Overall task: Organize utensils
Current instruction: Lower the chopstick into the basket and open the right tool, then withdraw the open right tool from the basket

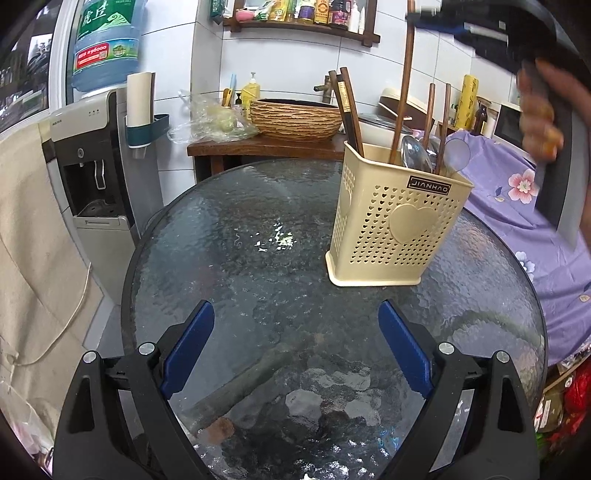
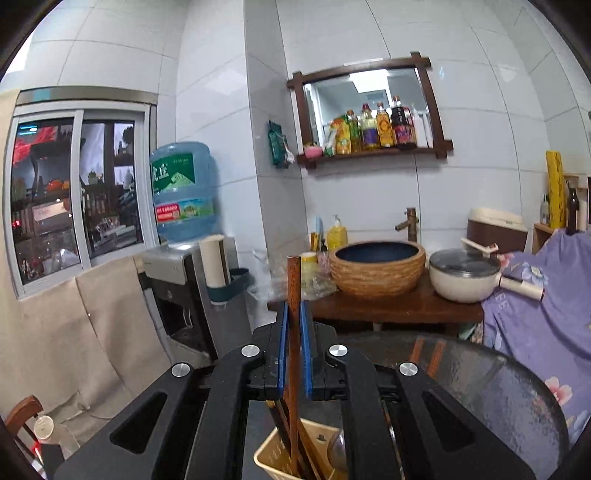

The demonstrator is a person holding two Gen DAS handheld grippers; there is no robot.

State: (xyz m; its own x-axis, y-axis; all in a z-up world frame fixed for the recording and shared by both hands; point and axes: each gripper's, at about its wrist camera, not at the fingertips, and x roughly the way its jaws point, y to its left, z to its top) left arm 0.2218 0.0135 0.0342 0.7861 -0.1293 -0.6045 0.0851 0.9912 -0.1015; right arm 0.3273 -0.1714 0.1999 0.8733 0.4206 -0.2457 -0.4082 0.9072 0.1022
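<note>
A cream perforated utensil holder stands on the right of the round glass table. It holds dark chopsticks on its left and spoons with more chopsticks on its right. My right gripper hangs above the holder, shut on an upright brown chopstick. That long chopstick reaches down into the holder beside the spoons; which compartment I cannot tell. In the left wrist view the right gripper and a hand show at the top right. My left gripper is open and holds nothing, low over the table's near side.
A water dispenser stands left of the table. Behind it a wooden stand carries a woven basin and a lidded pot. Purple floral cloth lies along the table's right edge.
</note>
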